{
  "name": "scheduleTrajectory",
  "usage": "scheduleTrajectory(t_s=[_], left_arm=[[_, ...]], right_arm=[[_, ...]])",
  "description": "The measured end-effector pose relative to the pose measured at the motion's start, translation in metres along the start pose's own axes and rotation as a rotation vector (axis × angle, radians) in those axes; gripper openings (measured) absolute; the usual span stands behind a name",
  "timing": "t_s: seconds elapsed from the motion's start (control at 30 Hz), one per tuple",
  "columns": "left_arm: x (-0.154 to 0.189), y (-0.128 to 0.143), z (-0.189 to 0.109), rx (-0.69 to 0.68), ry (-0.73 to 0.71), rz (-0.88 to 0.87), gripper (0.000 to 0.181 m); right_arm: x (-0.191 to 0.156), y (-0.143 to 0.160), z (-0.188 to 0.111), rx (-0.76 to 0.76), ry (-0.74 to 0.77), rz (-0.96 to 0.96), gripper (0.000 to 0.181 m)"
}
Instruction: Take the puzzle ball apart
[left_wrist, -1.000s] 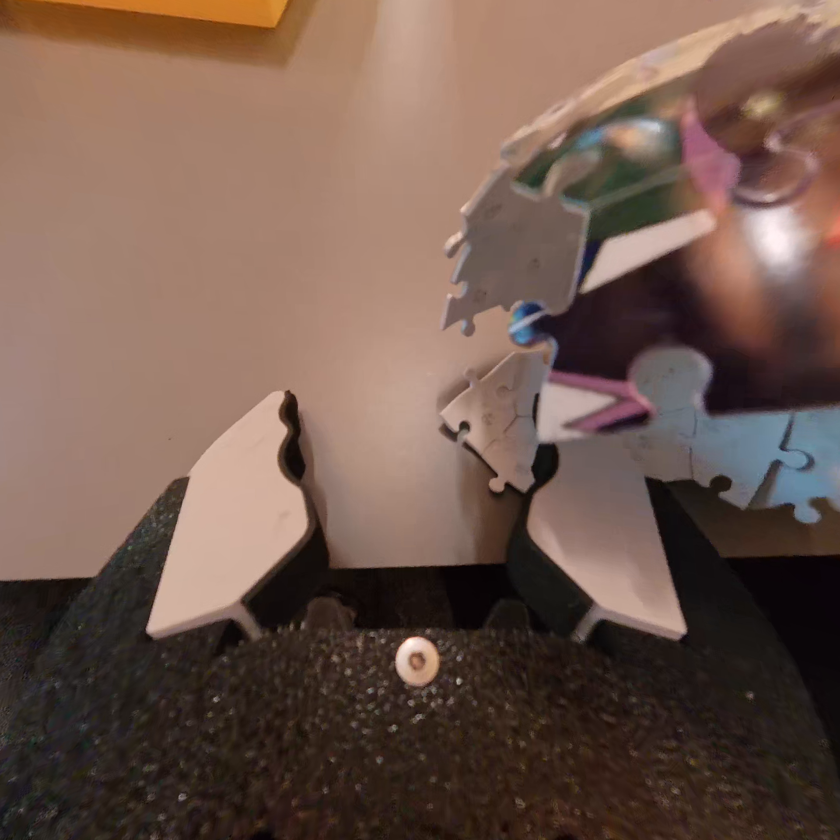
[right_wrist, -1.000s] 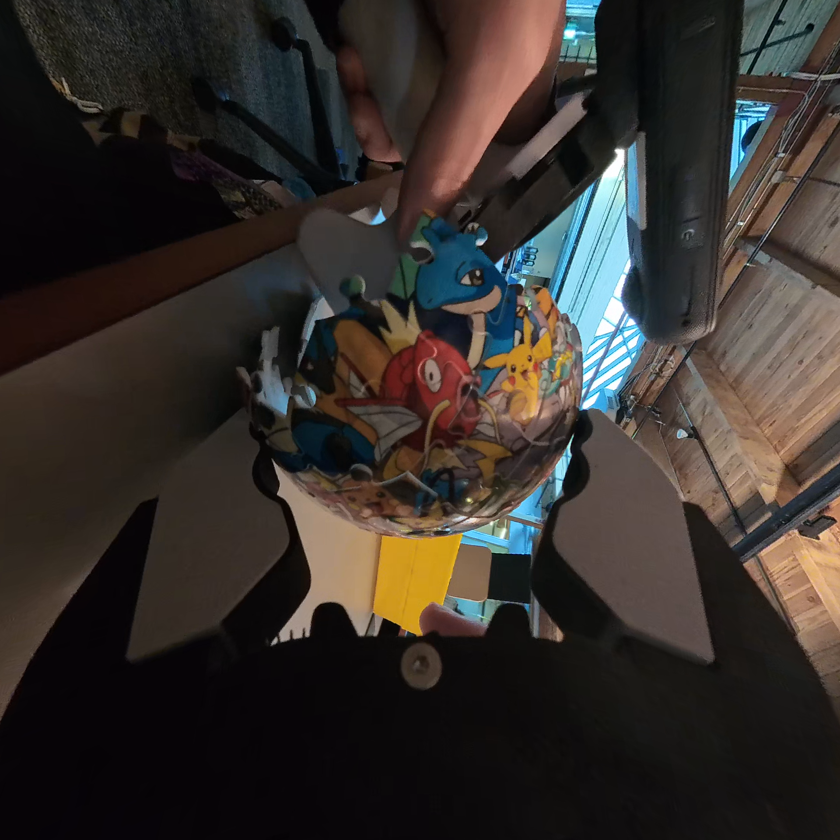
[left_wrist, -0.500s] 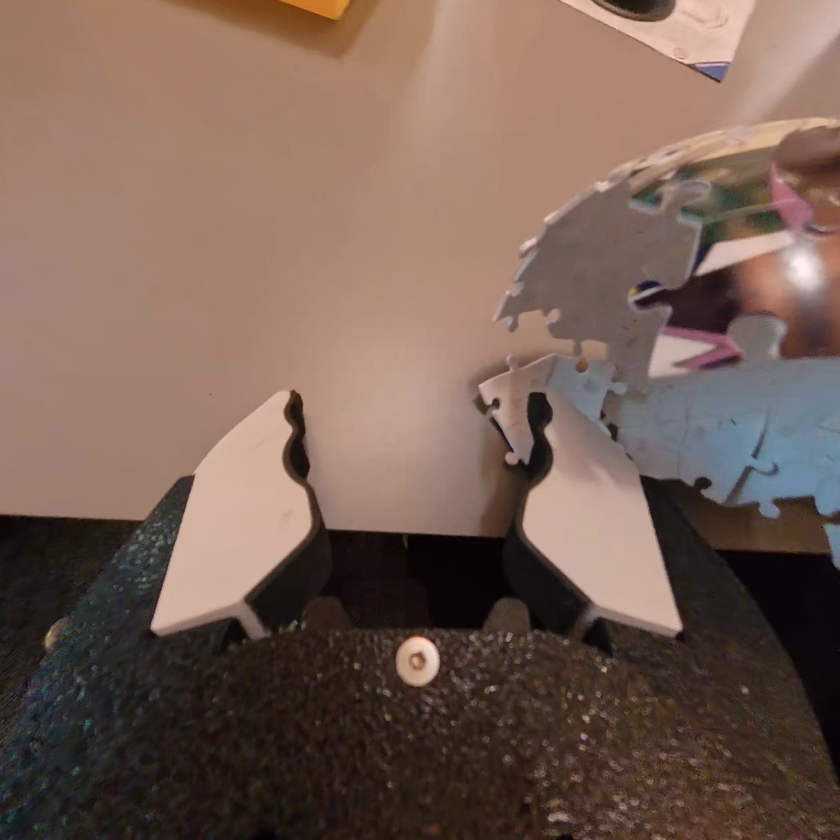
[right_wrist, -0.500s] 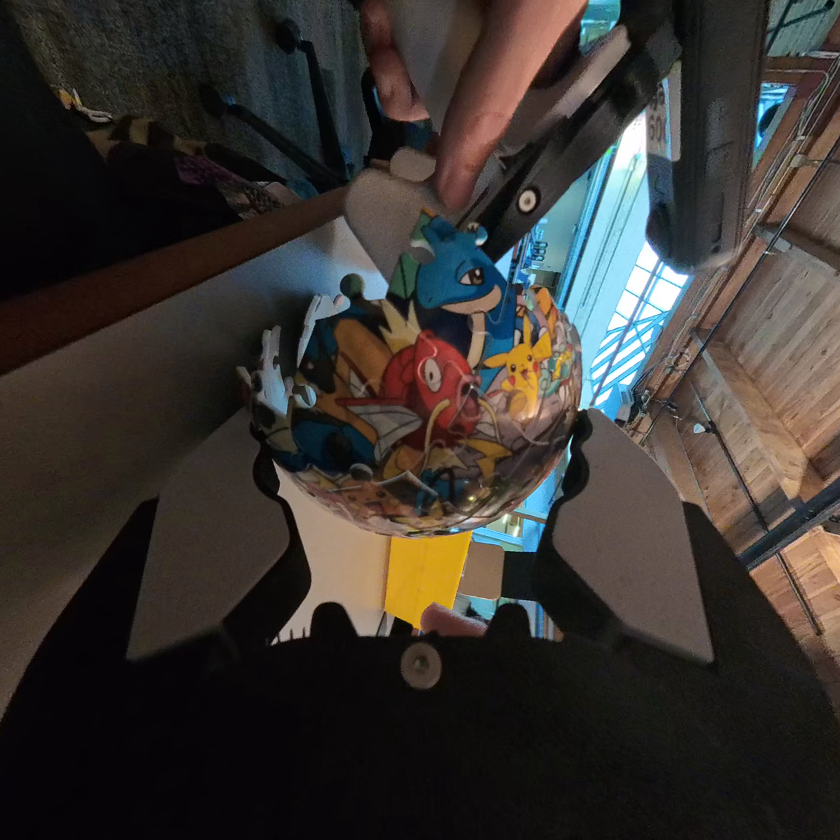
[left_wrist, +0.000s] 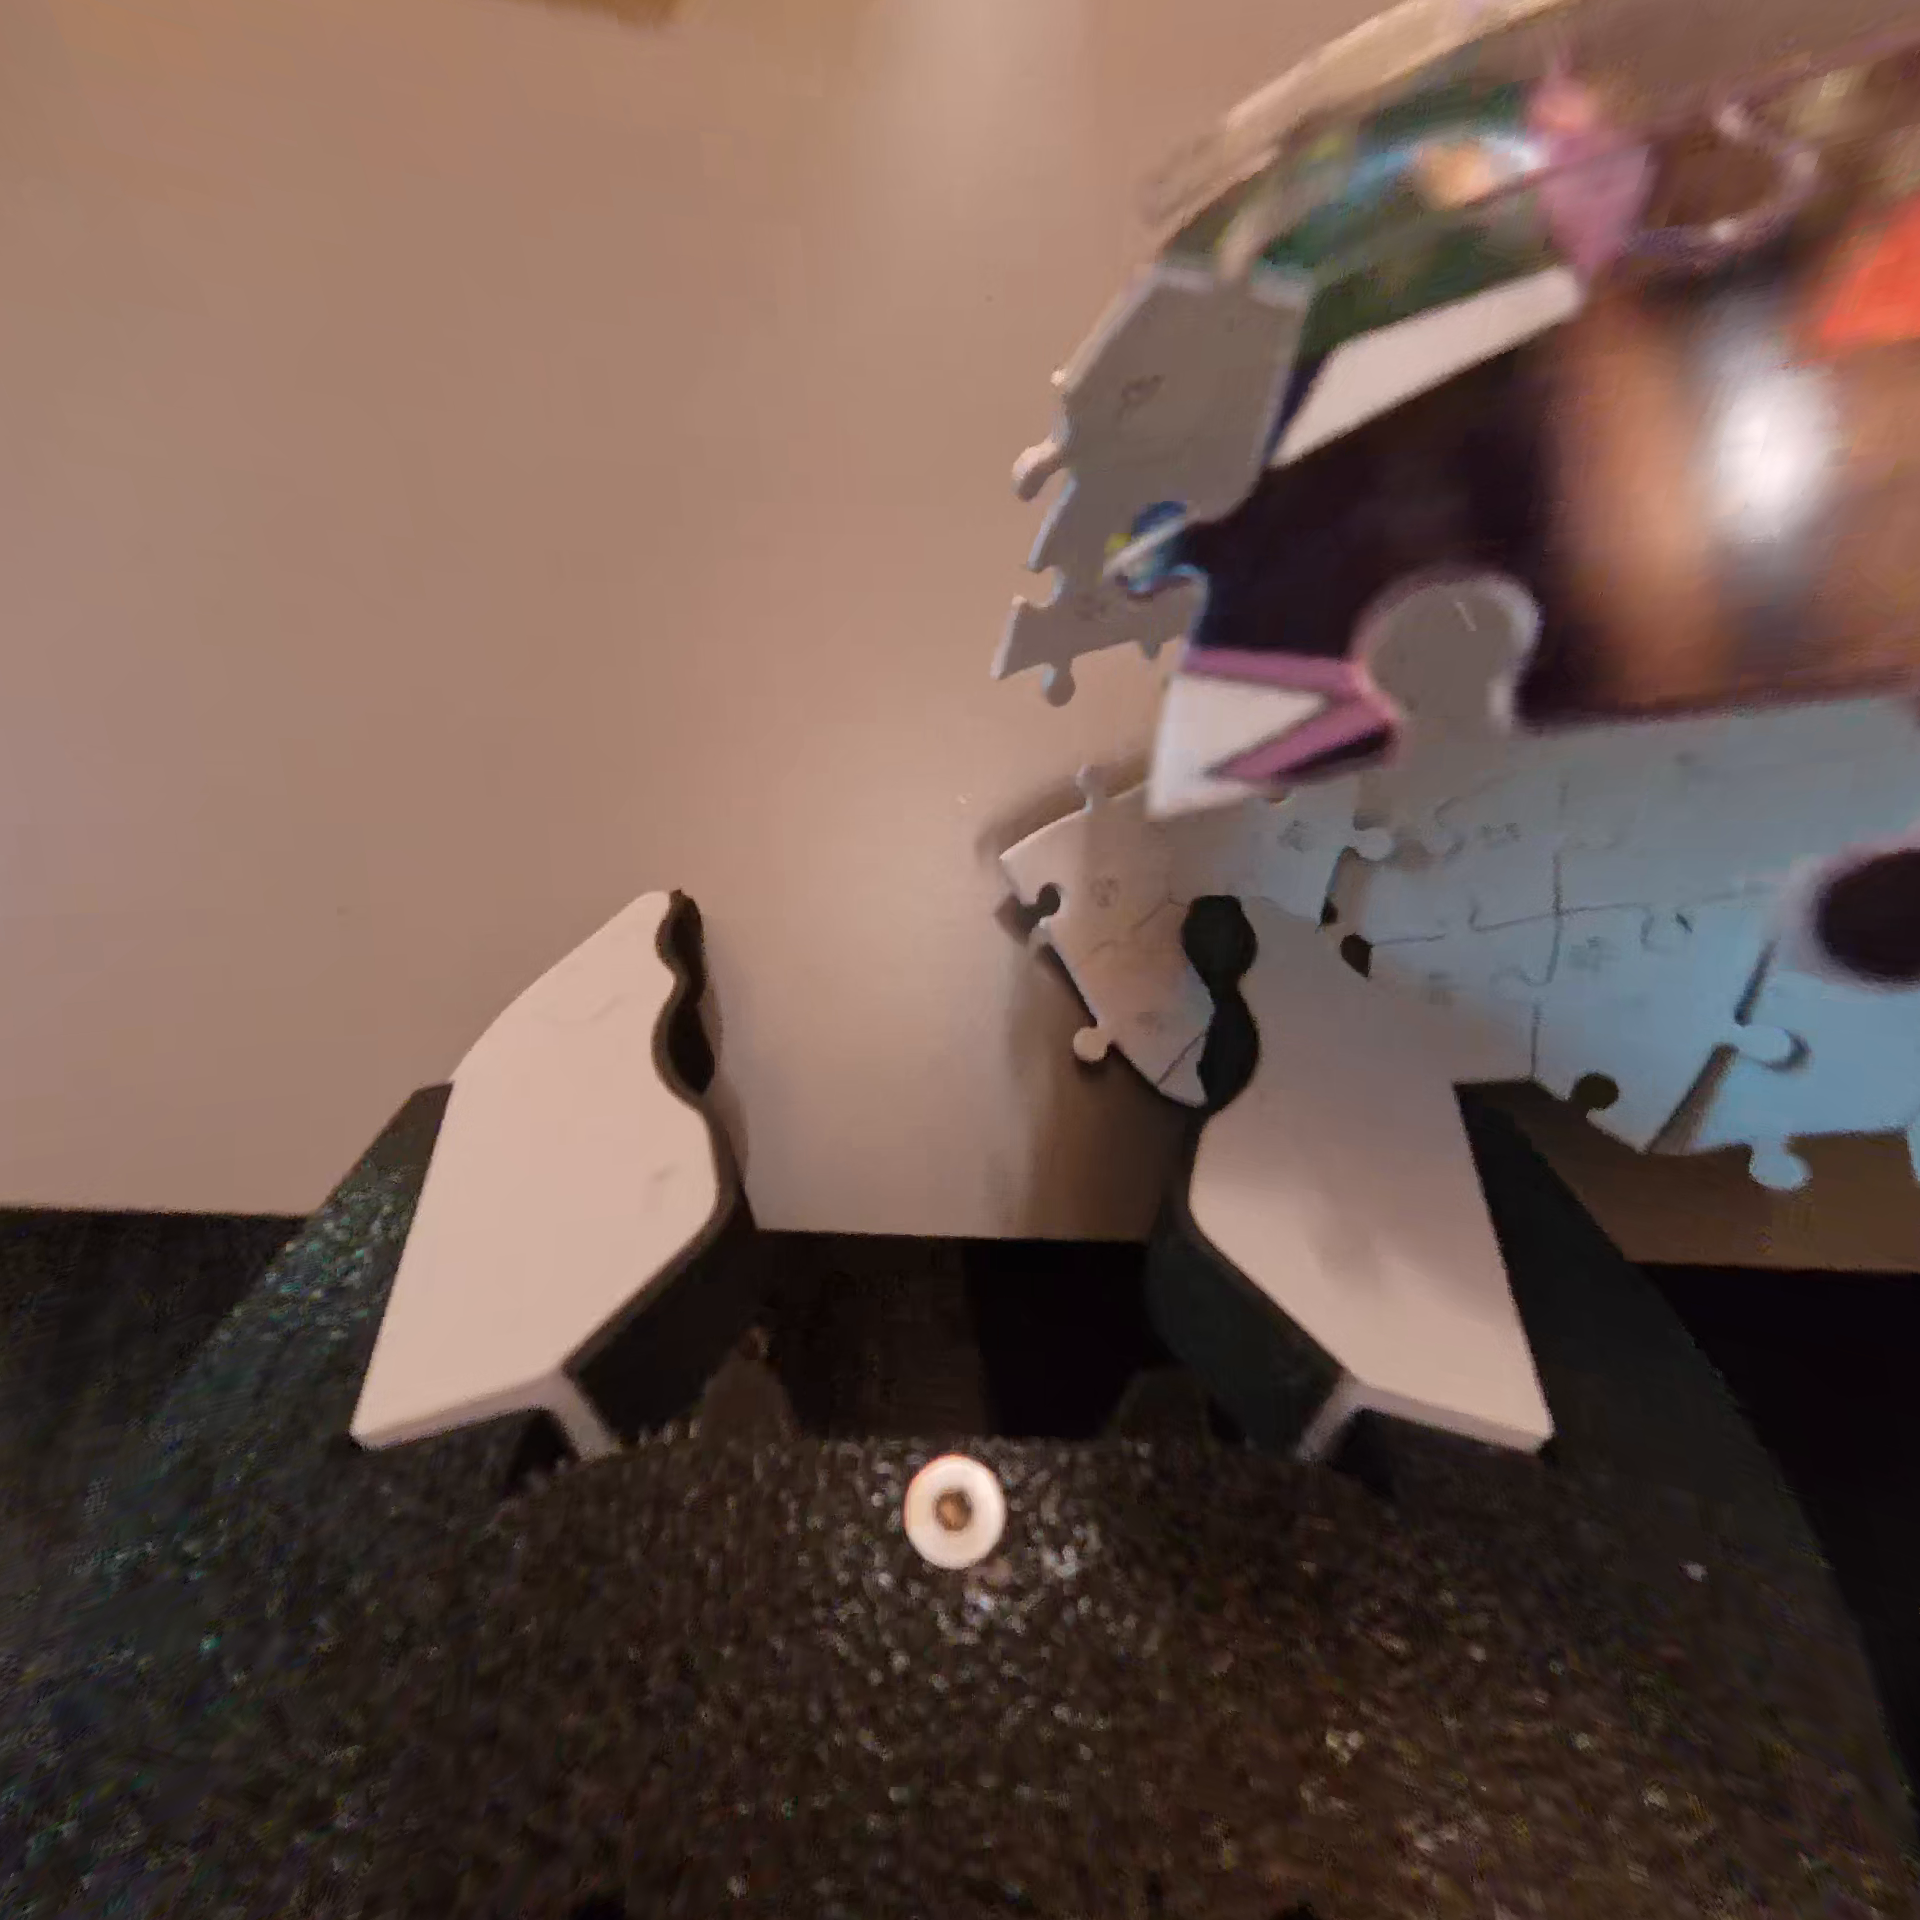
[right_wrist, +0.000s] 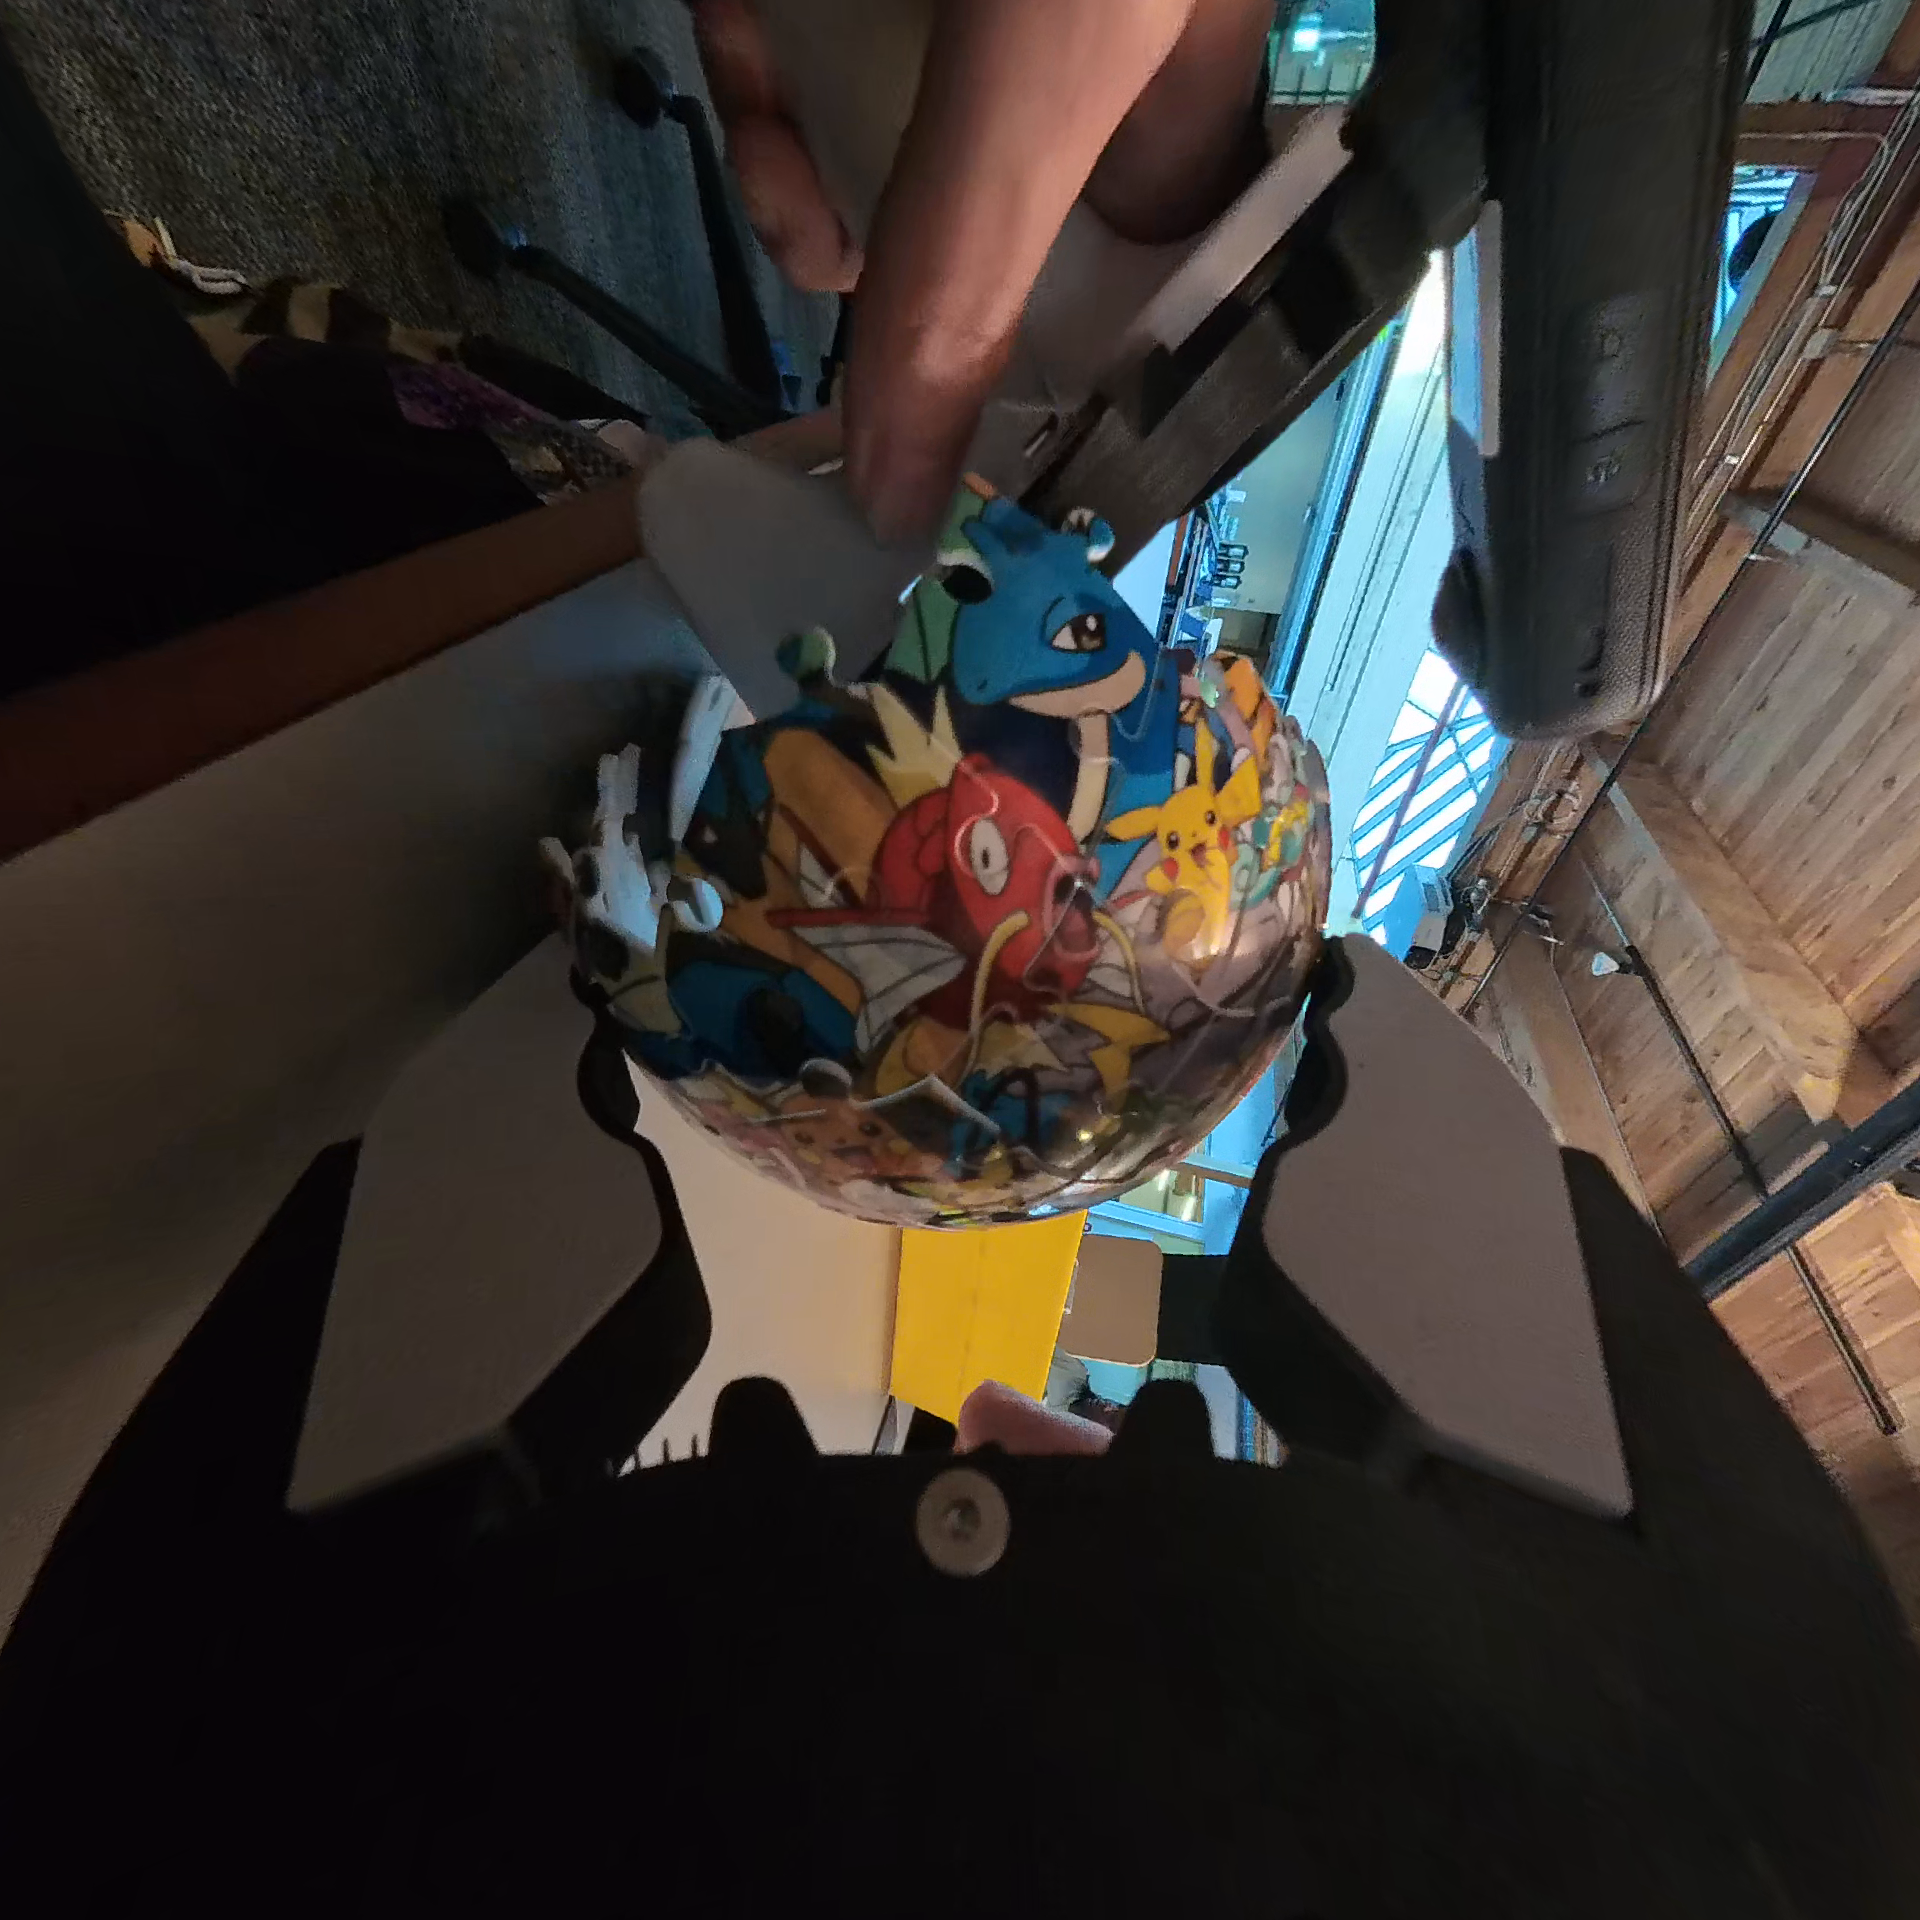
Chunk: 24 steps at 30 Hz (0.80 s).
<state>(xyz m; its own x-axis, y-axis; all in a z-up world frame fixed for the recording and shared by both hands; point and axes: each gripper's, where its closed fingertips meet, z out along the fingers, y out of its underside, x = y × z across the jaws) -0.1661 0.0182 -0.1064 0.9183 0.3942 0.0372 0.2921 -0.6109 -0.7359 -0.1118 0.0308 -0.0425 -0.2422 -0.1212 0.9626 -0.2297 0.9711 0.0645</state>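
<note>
While clamped on the puzzle ball (right_wrist: 956, 925), held it from both sides between the fingers of the right gripper (right_wrist: 961, 1049), above the pale table (right_wrist: 208, 935). Showed there the glossy cartoon-printed outside, one edge ragged with pieces missing. From the left gripper (left_wrist: 956, 997), fingers apart and holding nothing, revealed instead the hollow dark inside and grey backs of joined pieces, close by its right finger (left_wrist: 1351, 1247). Caught a hand (right_wrist: 956, 208) near the ball's top.

Pale table (left_wrist: 436, 540) w/ wood edge; yellow panel (right_wrist: 982, 1314), timber wall (right_wrist: 1756, 914), grey carpet (right_wrist: 343, 135).
</note>
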Motion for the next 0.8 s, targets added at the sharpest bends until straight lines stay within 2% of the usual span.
scheduleTrajectory(t_s=[0.13,0.23,0.33,0.43,0.6,0.67,0.8], left_arm=[[0.000,0.000,-0.001,0.006,-0.027,-0.021,0.090],[-0.013,-0.009,-0.011,0.044,-0.004,-0.013,0.084],[-0.023,-0.013,-0.021,0.074,0.079,0.057,0.087],[-0.018,-0.009,-0.022,0.097,0.173,0.185,0.084],[0.024,0.000,-0.031,0.154,0.428,0.417,0.057],[0.029,-0.002,-0.029,0.173,0.454,0.439,0.062],[0.038,0.000,-0.020,0.129,0.495,0.470,0.076]], right_arm=[[0.000,0.000,0.000,-0.001,0.002,-0.005,0.124],[0.000,0.000,0.000,-0.001,0.003,-0.004,0.124],[0.000,-0.001,0.000,-0.002,0.003,-0.012,0.124],[0.000,-0.001,0.000,-0.001,0.003,-0.012,0.124],[-0.001,0.000,0.000,0.001,0.001,-0.002,0.124],[-0.001,0.000,0.001,0.003,0.002,-0.007,0.124],[-0.001,0.000,0.000,0.004,0.000,-0.005,0.124]])
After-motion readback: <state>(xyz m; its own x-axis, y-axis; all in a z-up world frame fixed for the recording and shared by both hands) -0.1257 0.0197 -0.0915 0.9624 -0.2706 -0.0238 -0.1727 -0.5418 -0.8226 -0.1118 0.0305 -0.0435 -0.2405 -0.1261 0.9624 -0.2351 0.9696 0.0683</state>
